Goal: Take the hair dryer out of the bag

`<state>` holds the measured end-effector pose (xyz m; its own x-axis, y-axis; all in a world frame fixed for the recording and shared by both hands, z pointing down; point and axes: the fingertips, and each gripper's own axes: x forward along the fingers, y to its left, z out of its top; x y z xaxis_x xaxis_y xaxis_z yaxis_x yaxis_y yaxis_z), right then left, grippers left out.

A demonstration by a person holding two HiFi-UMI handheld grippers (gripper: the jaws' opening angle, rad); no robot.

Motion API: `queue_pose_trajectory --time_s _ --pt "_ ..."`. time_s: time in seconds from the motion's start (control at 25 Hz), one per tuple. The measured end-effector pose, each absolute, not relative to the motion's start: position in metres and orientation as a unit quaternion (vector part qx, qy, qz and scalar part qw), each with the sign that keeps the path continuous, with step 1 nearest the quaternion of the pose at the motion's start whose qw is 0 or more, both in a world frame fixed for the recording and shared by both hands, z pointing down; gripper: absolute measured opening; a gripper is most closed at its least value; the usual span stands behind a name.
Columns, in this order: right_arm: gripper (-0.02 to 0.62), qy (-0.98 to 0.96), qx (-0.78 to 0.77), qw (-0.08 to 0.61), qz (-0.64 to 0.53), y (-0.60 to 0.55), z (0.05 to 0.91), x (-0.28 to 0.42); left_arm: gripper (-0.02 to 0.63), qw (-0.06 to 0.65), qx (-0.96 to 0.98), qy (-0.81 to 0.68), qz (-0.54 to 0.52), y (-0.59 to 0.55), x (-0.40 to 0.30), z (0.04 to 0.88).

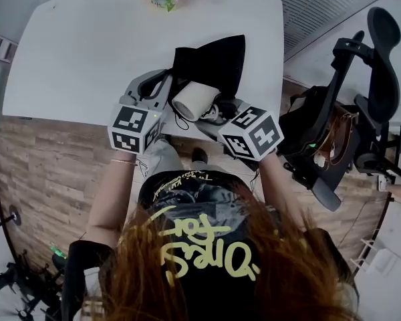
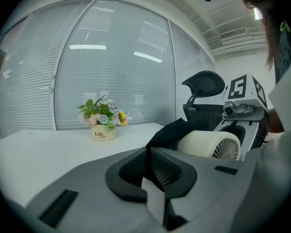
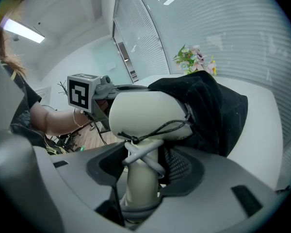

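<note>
Two grips — right gripper (image 3: 143, 165) on hair dryer (image 3: 145, 113) handle, left gripper (image 2: 149, 168) on bag (image 2: 170, 130); barrel lies nose-in.

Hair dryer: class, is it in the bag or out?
Partly out. The hair dryer shows its handle and fan end outside the black bag; its front end is inside the bag's mouth.

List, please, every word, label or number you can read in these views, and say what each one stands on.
"Life", with a smaller line beneath it that seems to read "Life" again: on the flower pot on the table.
Yellow graffiti-style lettering on the person's black shirt: too stylised to read with certainty.
The marker cubes carry only black-and-white square patterns, no words.
Nothing else legible.
</note>
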<state>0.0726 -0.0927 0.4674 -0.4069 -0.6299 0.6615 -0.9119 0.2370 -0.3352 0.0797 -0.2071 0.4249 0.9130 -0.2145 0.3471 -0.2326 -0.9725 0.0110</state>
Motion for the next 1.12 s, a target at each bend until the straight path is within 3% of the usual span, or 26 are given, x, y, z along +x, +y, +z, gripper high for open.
queue_pose_trajectory --time_s 1.12 --pt "0.221 -0.743 0.562 0.14 0.336 -0.174 0.419 0.058 0.014 0.024 0.985 -0.03 0.167 -0.307 0.113 0.417"
